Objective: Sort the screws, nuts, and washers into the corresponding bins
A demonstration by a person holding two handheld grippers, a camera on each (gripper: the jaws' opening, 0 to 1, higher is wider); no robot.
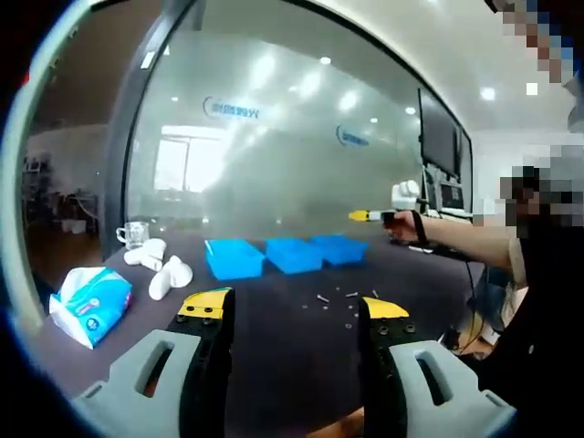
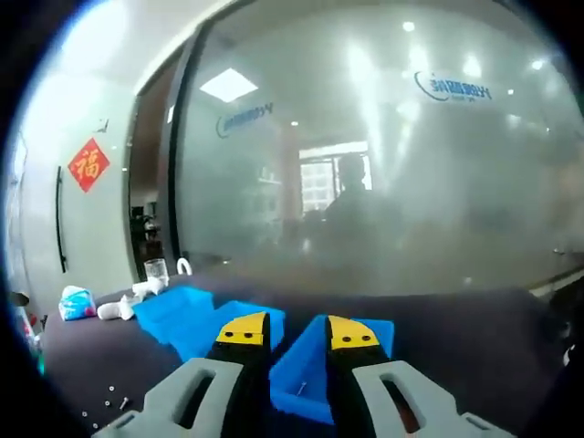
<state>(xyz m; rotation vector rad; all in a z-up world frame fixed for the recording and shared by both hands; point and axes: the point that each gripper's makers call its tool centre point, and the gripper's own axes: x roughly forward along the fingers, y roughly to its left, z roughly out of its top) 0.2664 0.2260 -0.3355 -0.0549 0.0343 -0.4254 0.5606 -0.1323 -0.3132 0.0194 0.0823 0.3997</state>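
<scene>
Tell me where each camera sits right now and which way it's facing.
Left gripper view: rides the left gripper, held above the near table, looking across loose hardware to three blue bins; the person's arm and right gripper enter from the right.
Right gripper view: rides the right gripper, directly over the bins, facing the glass wall.
Shared: bins, tissue pack, glass cup.

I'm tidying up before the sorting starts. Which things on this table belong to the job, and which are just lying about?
For the job:
- three blue bins
- loose screws and small hardware scattered on the dark table

Just lying about:
- tissue pack
- white objects
- glass cup
</scene>
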